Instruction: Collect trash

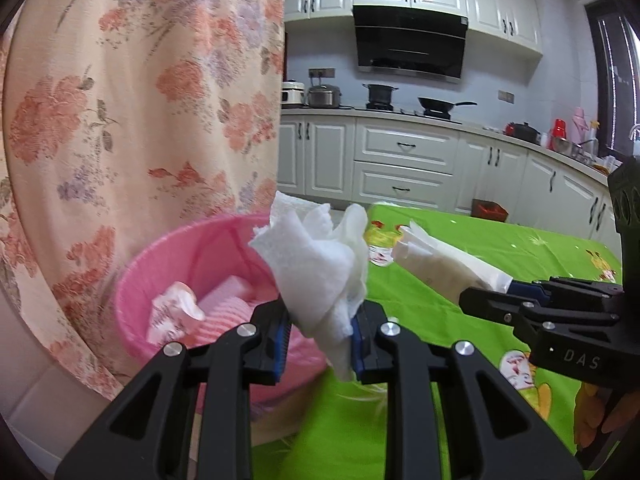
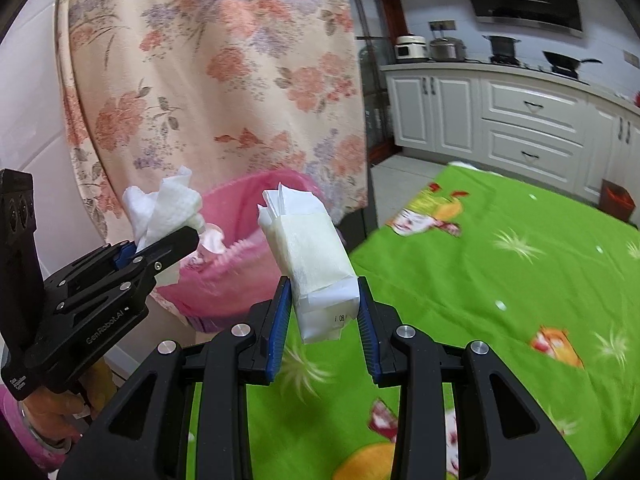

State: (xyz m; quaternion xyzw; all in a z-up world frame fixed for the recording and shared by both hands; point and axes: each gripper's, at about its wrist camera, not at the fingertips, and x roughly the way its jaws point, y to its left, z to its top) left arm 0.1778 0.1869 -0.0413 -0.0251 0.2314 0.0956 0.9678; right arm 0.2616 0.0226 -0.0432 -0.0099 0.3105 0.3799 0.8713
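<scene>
My left gripper (image 1: 320,330) is shut on a crumpled white paper towel (image 1: 316,256), held above the green tablecloth just right of the pink basket (image 1: 160,264). The basket holds a crumpled printed wrapper (image 1: 176,312) and pink striped cloth. My right gripper (image 2: 324,316) is shut on a white tissue packet (image 2: 316,264) that sticks up between its blue pads, with the pink basket (image 2: 248,204) close behind it. The right gripper (image 1: 492,298) shows from the side in the left wrist view, the left gripper (image 2: 156,250) with its paper towel (image 2: 164,208) in the right wrist view.
A floral curtain (image 1: 140,100) hangs right behind the basket. The table is covered by a green cartoon-print cloth (image 2: 500,280). White kitchen cabinets (image 1: 404,160), a stove with pots and a range hood line the far wall. A hand (image 2: 60,404) grips the left tool.
</scene>
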